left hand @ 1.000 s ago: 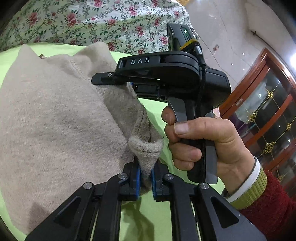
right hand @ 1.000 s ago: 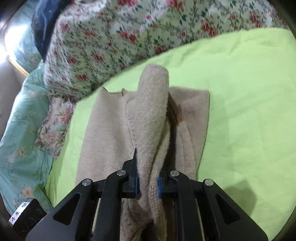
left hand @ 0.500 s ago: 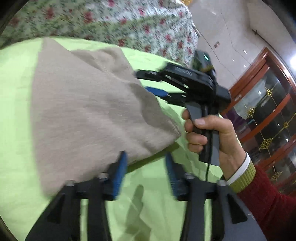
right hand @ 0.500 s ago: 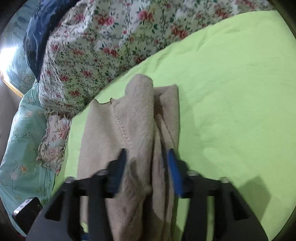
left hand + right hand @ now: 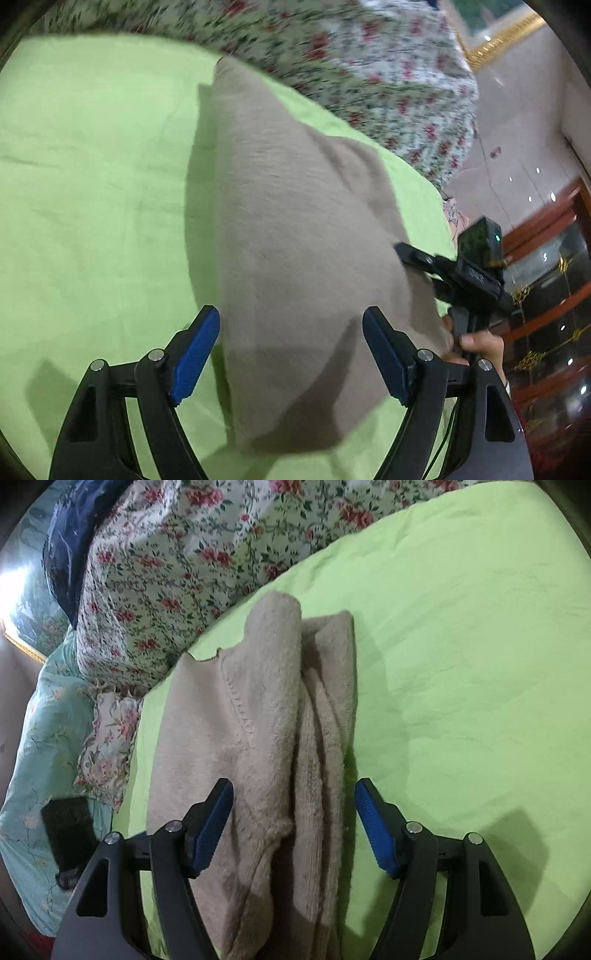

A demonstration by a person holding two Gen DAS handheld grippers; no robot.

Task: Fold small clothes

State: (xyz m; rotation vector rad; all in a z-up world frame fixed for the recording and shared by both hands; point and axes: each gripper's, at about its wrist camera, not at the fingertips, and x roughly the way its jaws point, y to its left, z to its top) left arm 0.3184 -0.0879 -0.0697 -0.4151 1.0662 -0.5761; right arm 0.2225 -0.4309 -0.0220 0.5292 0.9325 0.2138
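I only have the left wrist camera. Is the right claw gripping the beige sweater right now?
Observer: No. In the right wrist view the right claw stands open; the beige sweater lies between its pads, not pinched.
Operator: How does the sweater look on that side?
Observer: Folded layers run lengthwise along its right edge, next to bare green sheet.
Operator: Anything lying nearby?
Observer: A black object lies on the teal quilt, to the left of the sweater and off the sheet.

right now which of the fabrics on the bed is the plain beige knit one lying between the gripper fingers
The beige garment, folded on the green sheet. It is plain and fuzzy, unlike the floral quilt behind it or the smooth sheet beneath.
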